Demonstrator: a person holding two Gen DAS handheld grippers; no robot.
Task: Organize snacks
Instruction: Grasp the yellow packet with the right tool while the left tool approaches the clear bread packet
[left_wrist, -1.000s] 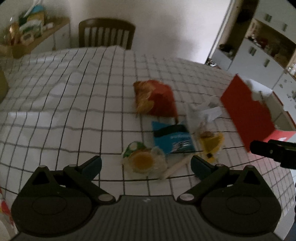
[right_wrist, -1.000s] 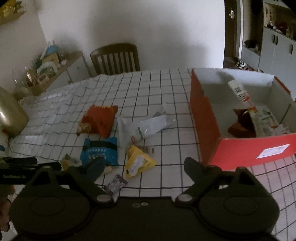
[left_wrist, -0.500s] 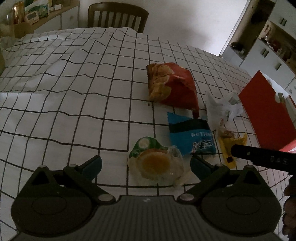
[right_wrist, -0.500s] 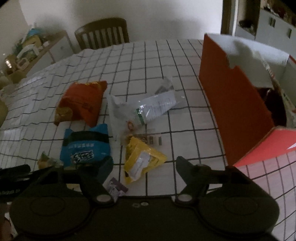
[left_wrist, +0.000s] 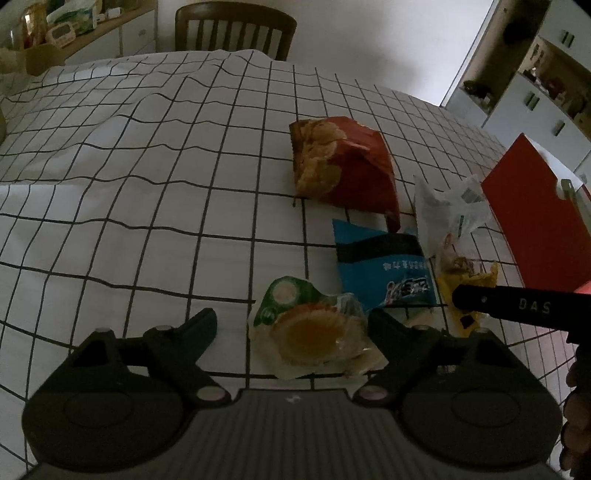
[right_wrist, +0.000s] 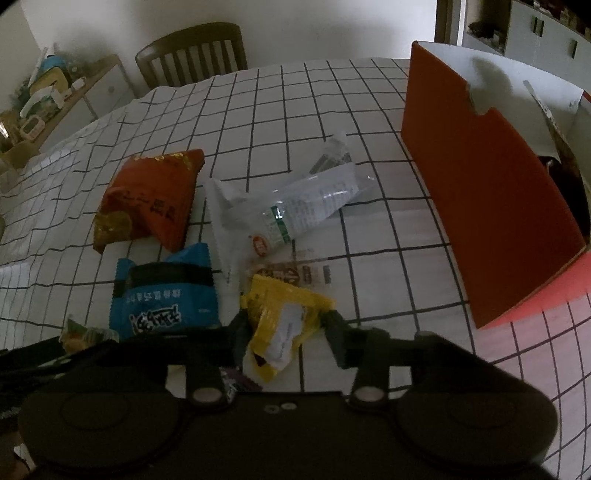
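Both tongs have sunk toward the five packets beside one red cardboard box (right_wrist: 491, 206). Right tongs (right_wrist: 282, 328) are closing around the crinkled yellow foil packet (right_wrist: 284, 325), seemingly touching; left tongs (left_wrist: 291, 325), closing yet wide, straddle the clear-wrapped round pastry (left_wrist: 314, 334) on the desk.

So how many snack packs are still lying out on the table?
6: red chip bag, clear bag, blue pack, yellow pack, small brown-label pack, egg-tart pack. More may hide.

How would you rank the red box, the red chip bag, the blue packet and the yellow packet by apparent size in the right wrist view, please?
1. red box
2. red chip bag
3. blue packet and yellow packet: they look alike, and the yellow one lies nearer the camera, so I leave them unranked.
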